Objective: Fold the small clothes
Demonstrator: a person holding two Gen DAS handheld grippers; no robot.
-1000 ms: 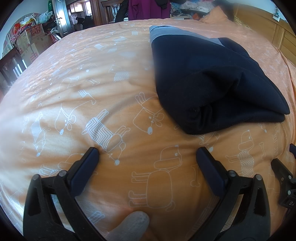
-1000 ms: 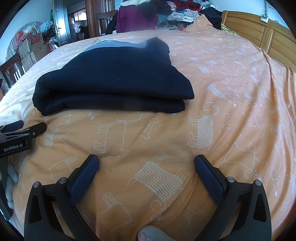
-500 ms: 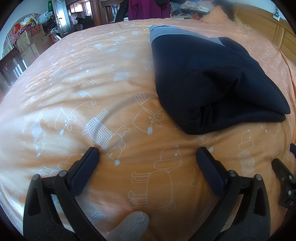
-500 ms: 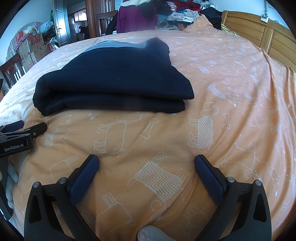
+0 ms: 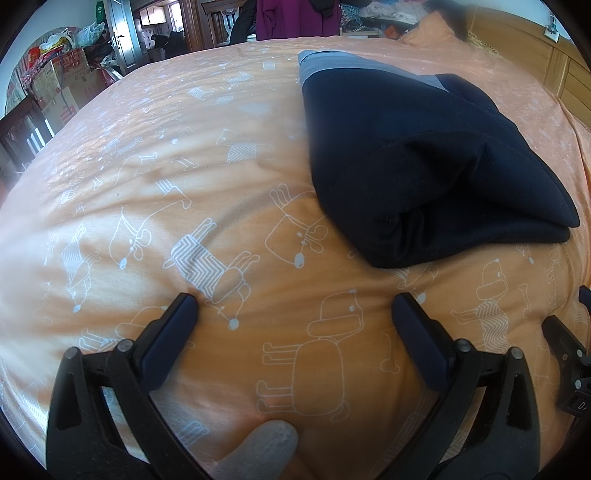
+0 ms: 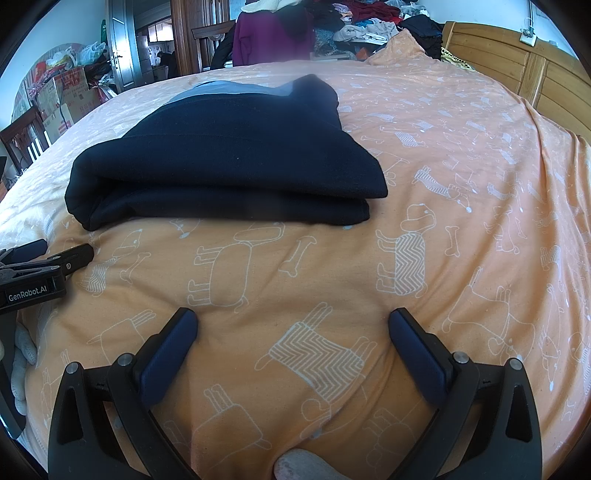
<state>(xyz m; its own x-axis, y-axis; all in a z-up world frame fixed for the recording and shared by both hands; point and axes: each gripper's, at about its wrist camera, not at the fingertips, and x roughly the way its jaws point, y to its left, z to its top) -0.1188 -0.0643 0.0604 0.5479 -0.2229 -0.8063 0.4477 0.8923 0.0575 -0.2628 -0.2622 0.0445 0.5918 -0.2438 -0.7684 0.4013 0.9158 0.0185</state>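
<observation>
Folded navy garment (image 6: 229,158): unmoved on the orange dog-print bedspread (image 6: 461,184). My left gripper (image 5: 293,310) and right gripper (image 6: 291,321): unchanged, both spread wide, empty, just short of the garment.

Folded garment (image 6: 229,166) on bedspread (image 6: 461,177), before headboard (image 6: 517,62)

Right claw (image 5: 569,354): in the left wrist view we see only its tips; the frame edge cuts off the rest.
Left claw (image 6: 40,266): likewise cropped at the right wrist view's edge.
Folded navy garment (image 6: 229,162): we cannot tell its type.
Clothes pile (image 6: 369,22): too small to sort.
</observation>
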